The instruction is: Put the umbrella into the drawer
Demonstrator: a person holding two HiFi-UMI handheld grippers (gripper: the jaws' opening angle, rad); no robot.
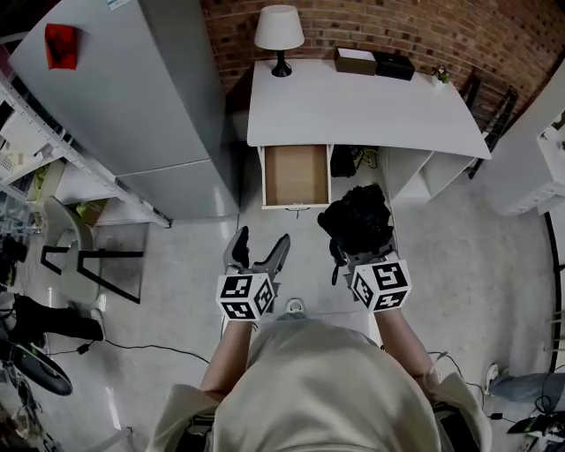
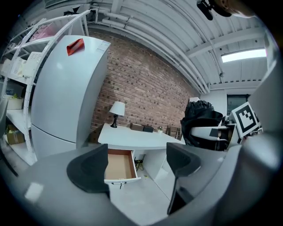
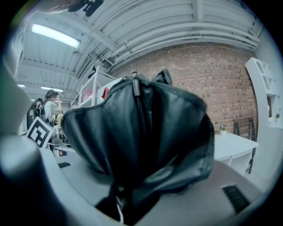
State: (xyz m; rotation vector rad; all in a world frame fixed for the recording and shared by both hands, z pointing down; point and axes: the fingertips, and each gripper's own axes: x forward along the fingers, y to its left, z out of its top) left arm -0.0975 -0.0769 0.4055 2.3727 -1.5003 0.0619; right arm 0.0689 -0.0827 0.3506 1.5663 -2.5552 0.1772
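Observation:
A black folded umbrella (image 1: 356, 217) is clamped in my right gripper (image 1: 362, 251), held above the floor in front of the white desk (image 1: 353, 110). In the right gripper view the umbrella (image 3: 141, 141) fills the picture and hides the jaws. The desk's drawer (image 1: 297, 175) is pulled open, its brown bottom bare. My left gripper (image 1: 261, 249) stands open with nothing in it, below and slightly left of the drawer. In the left gripper view the drawer (image 2: 118, 165) shows between the wide jaws, and the umbrella (image 2: 200, 120) hangs off to the right.
A white lamp (image 1: 279, 35) and two dark boxes (image 1: 374, 62) sit on the desk's far edge. A tall grey cabinet (image 1: 132, 97) stands left of the desk, with a chair (image 1: 75, 247) and shelves further left. A brick wall (image 1: 424, 26) runs behind.

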